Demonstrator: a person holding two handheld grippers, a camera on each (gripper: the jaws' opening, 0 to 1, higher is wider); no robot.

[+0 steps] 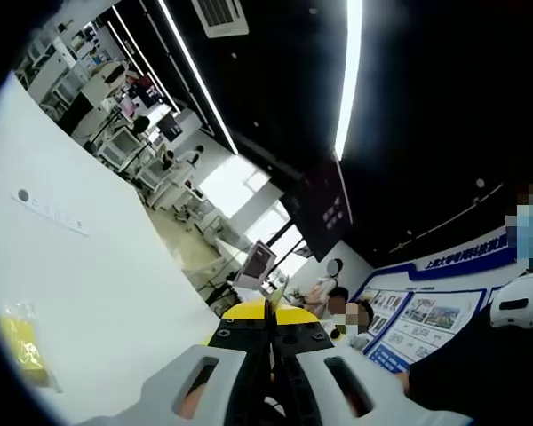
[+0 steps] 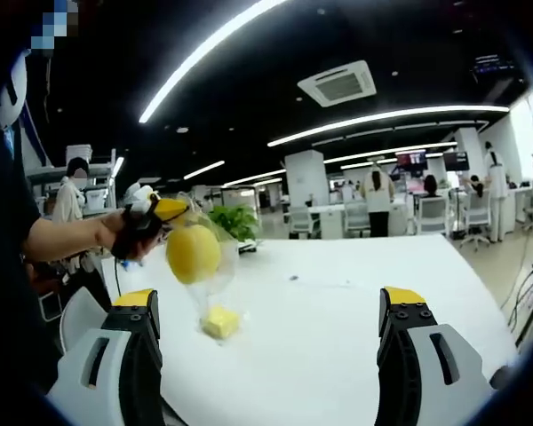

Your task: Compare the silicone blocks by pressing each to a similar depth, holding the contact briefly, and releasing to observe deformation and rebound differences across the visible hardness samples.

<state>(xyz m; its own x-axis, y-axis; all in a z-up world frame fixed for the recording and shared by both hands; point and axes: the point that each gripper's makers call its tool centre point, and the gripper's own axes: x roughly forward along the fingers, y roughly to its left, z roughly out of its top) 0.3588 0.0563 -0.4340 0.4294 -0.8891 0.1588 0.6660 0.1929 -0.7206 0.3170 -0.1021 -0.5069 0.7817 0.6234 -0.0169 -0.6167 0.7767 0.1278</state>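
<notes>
Yellow silicone blocks [image 2: 194,253] hang bagged from my clenched left gripper [image 2: 164,210]. My right gripper [image 2: 271,324] gapes empty; no pressing begun, I judge

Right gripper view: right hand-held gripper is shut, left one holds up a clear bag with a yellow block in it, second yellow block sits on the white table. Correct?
Not quite: the right hand-held gripper is open, its jaws standing wide apart in the right gripper view. The rest holds: the left hand-held gripper holds up the clear bag with a yellow block in it, and a second yellow block sits on the white table.
</notes>
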